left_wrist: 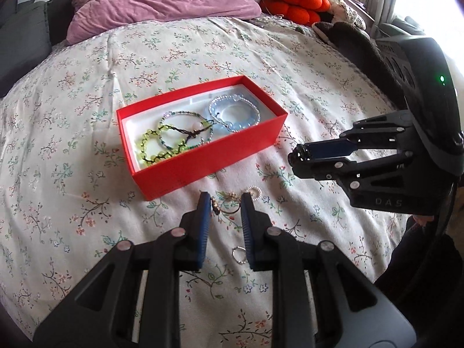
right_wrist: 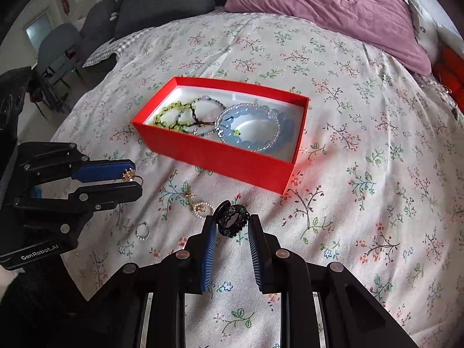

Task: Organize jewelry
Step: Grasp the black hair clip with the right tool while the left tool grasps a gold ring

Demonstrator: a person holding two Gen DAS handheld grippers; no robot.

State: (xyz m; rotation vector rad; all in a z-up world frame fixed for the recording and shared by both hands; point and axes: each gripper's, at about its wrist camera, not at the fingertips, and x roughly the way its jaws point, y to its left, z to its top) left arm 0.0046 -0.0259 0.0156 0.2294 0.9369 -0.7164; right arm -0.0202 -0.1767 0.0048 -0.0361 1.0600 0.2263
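Right gripper (right_wrist: pixel 231 222), lower centre of the right wrist view: its two blue-padded fingers pinch a black ring (right_wrist: pixel 230 219) at the tips, held above the floral bedspread (right_wrist: pixel 362 174) and short of the red box (right_wrist: pixel 220 156). Left gripper (right_wrist: pixel 138 180), at the left edge of the same view: the fingers pinch a small gold ring with an ornament (right_wrist: pixel 131 175) at their very tips; in the left wrist view this ring (left_wrist: pixel 224 207) sits between the pads at lower centre, with a gap beside it.

Done so far, judging by the layout: the open red box (left_wrist: pixel 203 162), centre of frame, already contains a green bead bracelet (left_wrist: pixel 153 148), a thin multicoloured beaded bracelet (left_wrist: pixel 185 129), and a pale blue bead bracelet (left_wrist: pixel 233 113) overlapped by a clear-bead strand. The bracelets overlap one another at the middle of the box.

Left to do: both held rings appear to be headed for the box and have not yet been released. Loose on the bed, between the grippers and below the box, lie a gold and pearl piece (right_wrist: pixel 198 204), its exact type unclear, and a small silver ring (right_wrist: pixel 142 231). The task appears more than half complete, with four small items outstanding.
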